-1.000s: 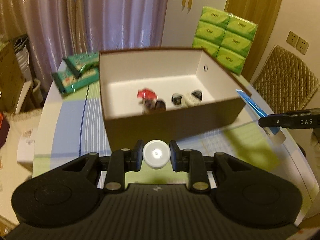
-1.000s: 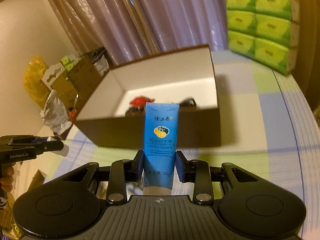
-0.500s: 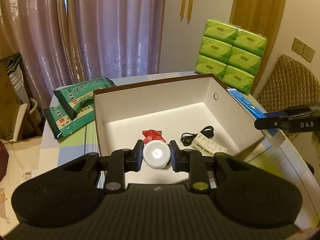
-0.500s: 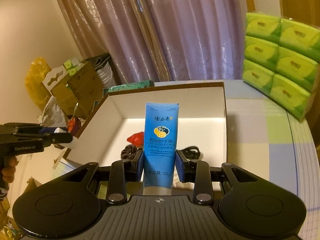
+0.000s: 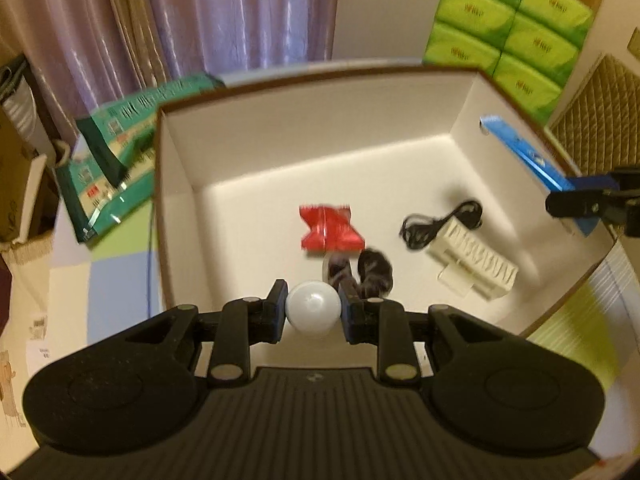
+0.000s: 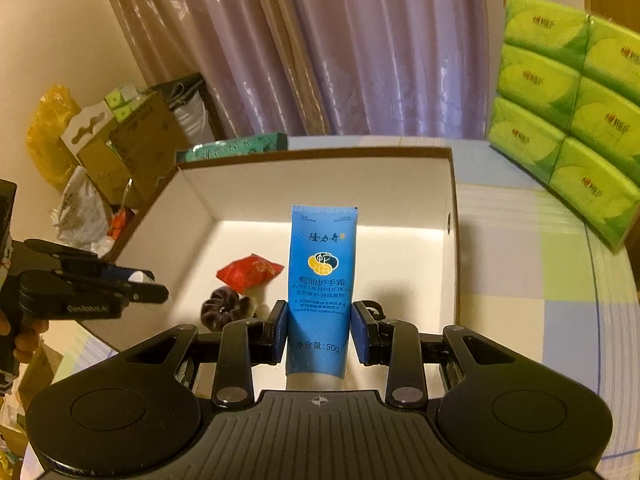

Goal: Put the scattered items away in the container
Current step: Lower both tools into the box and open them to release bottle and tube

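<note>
The brown box with a white inside [image 5: 176,184] [image 6: 450,200] sits on the table. In it lie a red packet [image 5: 330,233] [image 6: 248,272], a dark scrunchie [image 5: 374,270] [image 6: 222,307], a black cable [image 5: 440,224] and a white ribbed clip [image 5: 474,266]. My left gripper [image 5: 313,312] is shut on a white round jar [image 5: 313,314], held over the box's near side. My right gripper [image 6: 319,332] is shut on a blue hand cream tube [image 6: 322,276] [image 5: 528,158], held over the box's right edge.
Green tissue packs [image 5: 508,28] [image 6: 568,112] stand behind the box. Teal packets [image 5: 108,152] lie to its left on the checked tablecloth [image 6: 560,280]. Curtains, cardboard boxes [image 6: 132,148] and a quilted chair [image 5: 600,120] surround the table.
Both grippers have moved forward and tipped down over the box, so more of its floor shows. Each keeps its hold on its item.
</note>
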